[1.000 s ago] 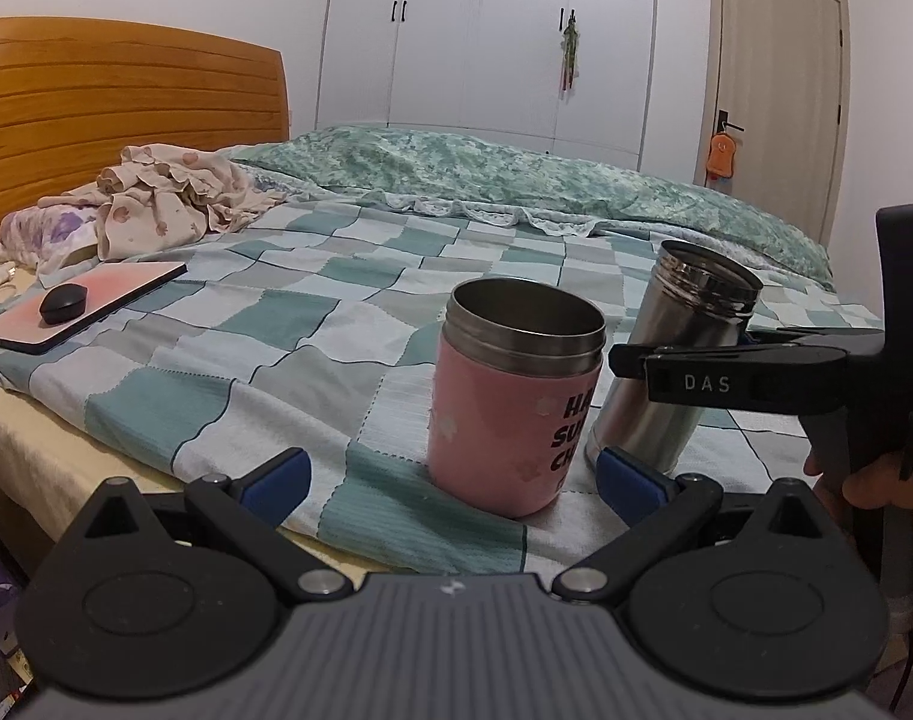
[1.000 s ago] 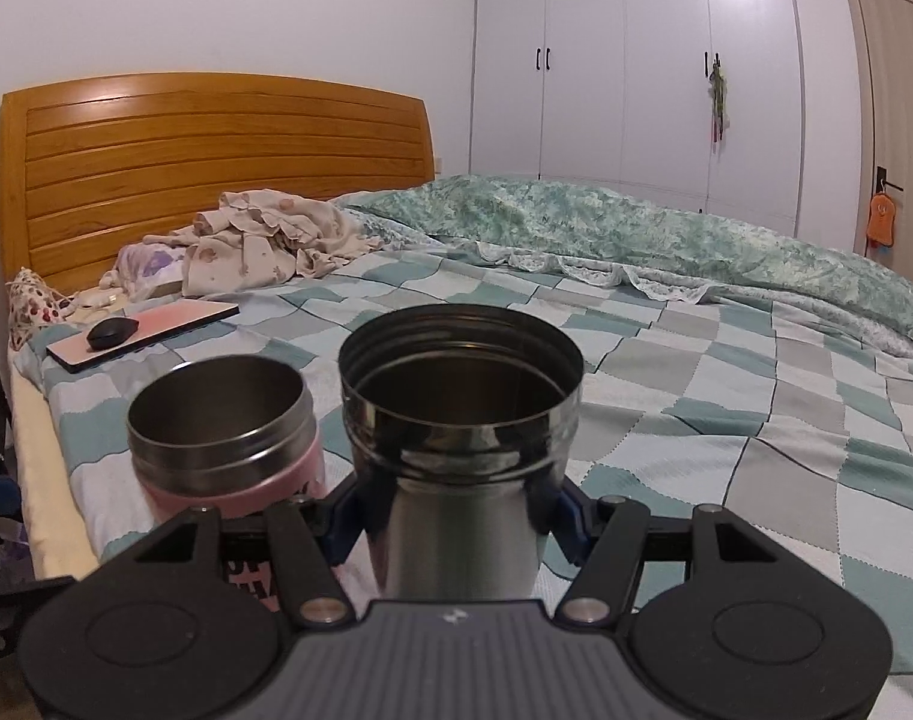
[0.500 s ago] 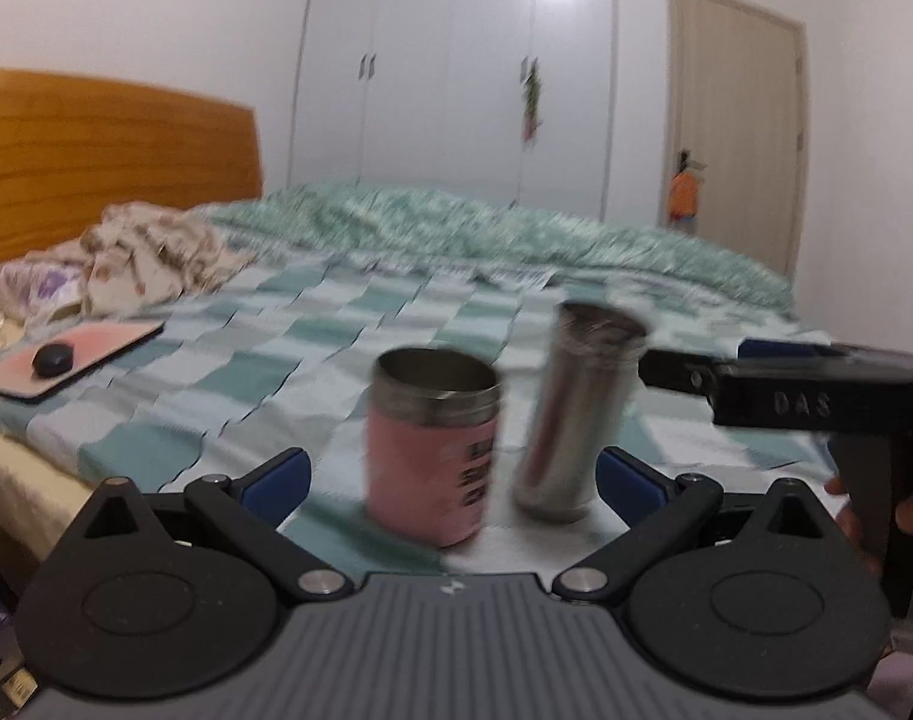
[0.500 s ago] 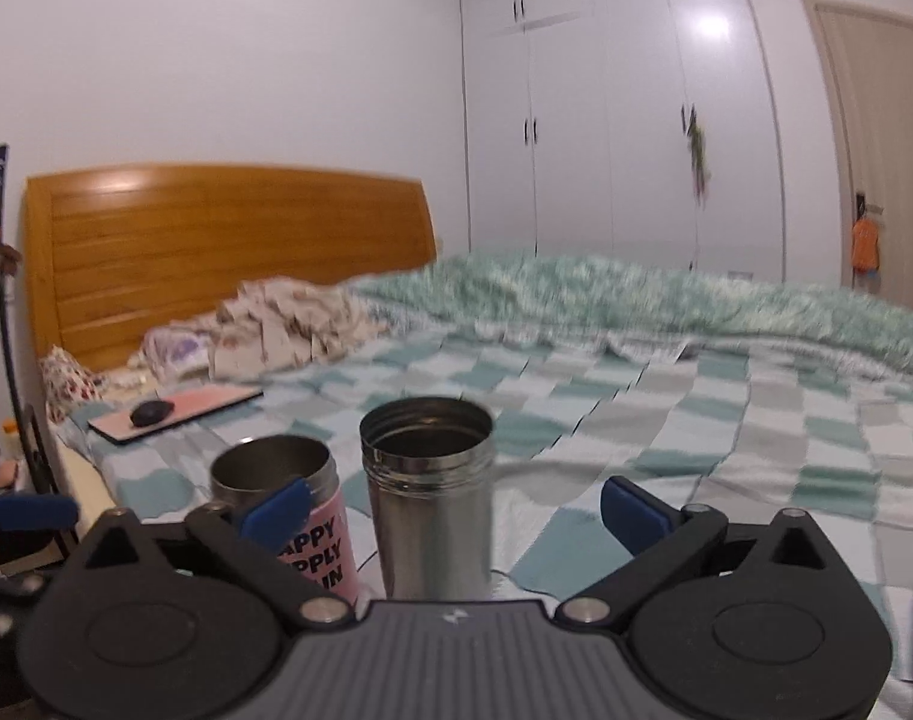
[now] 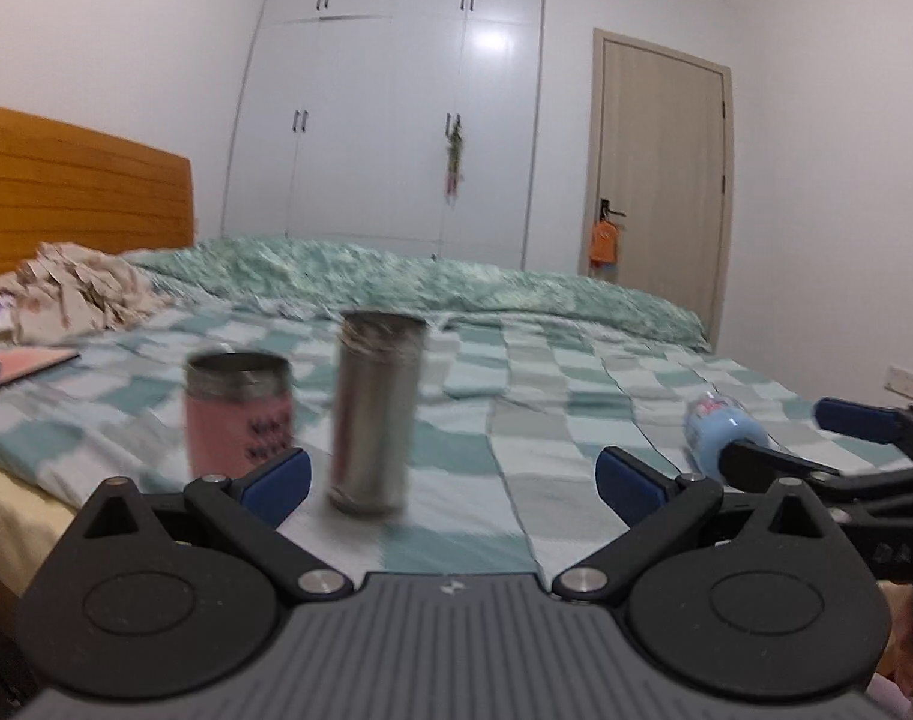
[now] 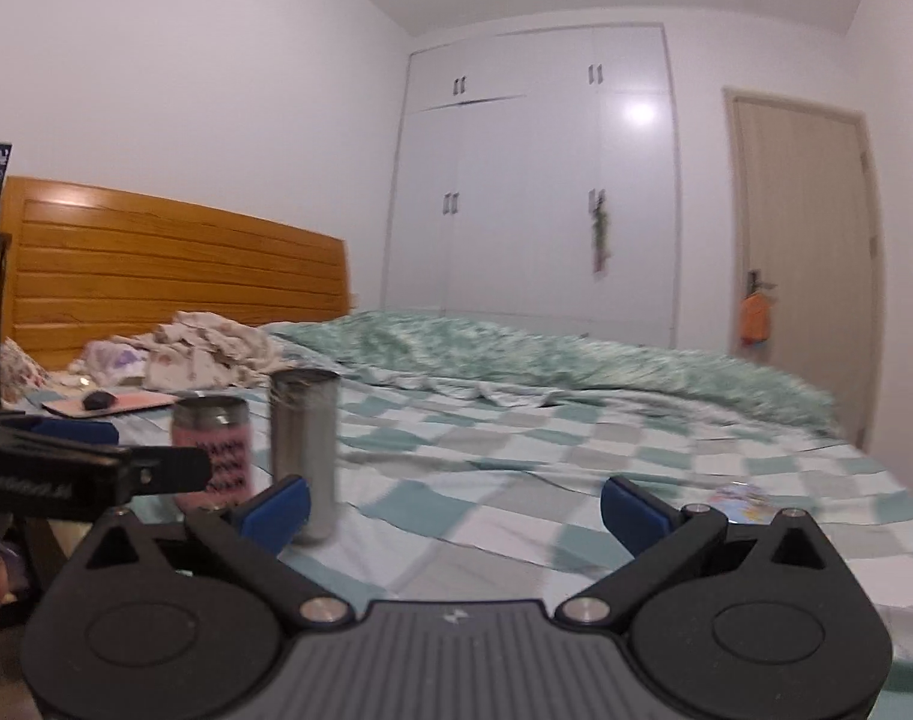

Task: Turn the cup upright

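Standing upright on the checked bedspread point(image 5: 552, 396), the steel cup point(image 5: 375, 414) has its open mouth up, and a pink cup point(image 5: 237, 411) stands just left of it, also mouth up. Both are blurry in the left view, so I can't read the pink one's lettering properly. In the right view the steel cup point(image 6: 303, 450) sits near the bed's near-left edge with the pink cup point(image 6: 213, 450) beside it on the left.

Left tongs point(image 5: 450, 480) are spread wide with nothing between the blue pads point(image 5: 276, 477); the steel cup is just beyond the left pad, not touched. Right tongs point(image 6: 453, 507) are spread wide too, nothing in them, with the steel cup past their left pad. Each tool shows in the other's view: the right one pokes in at the far right edge of the left view, the left one at the left edge of the right view.

Other stuff: a light blue bottle point(image 5: 720, 429) lies on its side on the right part of the bed, a pile of crumpled clothes point(image 6: 210, 357) sits by the wooden headboard point(image 6: 174, 276), and a dark mouse point(image 6: 99, 401) rests on a pink pad point(image 6: 135, 401) at the left. White wardrobe point(image 5: 390, 120) and a door point(image 5: 660, 180) stand at the far wall.
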Available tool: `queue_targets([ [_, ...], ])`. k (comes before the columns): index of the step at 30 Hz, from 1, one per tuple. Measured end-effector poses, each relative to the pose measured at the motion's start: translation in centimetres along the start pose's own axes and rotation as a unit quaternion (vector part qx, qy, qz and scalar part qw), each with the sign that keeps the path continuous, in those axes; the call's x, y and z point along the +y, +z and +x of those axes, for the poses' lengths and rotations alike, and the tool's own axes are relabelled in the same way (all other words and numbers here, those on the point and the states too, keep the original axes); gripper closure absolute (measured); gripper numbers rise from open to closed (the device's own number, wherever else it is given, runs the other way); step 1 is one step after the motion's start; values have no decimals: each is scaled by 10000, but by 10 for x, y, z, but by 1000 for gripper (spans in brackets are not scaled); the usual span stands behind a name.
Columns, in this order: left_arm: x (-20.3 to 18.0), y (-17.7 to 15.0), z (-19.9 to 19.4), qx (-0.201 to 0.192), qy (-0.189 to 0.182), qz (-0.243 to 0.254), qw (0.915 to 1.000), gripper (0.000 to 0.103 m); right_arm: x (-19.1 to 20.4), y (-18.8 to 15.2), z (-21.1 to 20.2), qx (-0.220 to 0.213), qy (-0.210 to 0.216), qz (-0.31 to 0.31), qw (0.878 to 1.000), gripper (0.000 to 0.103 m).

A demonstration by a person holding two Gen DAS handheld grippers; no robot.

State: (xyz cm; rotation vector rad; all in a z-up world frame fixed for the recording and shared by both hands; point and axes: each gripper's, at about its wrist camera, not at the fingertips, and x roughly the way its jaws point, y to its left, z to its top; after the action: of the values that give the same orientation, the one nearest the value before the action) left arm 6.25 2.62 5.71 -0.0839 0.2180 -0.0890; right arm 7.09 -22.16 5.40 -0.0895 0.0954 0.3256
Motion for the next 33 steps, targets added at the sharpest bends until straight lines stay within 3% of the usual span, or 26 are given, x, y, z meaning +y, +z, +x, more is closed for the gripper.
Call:
queue_targets([
  [9, -22, -38, 3, -284, 123, 195, 9993, 0, -17, -51, -41, -100, -507, -87, 9986, 0],
  [33, -37, -54, -11, -800, 103, 643, 9947, 0, -21, -58, -47, -320, -604, 198, 9975, 0],
])
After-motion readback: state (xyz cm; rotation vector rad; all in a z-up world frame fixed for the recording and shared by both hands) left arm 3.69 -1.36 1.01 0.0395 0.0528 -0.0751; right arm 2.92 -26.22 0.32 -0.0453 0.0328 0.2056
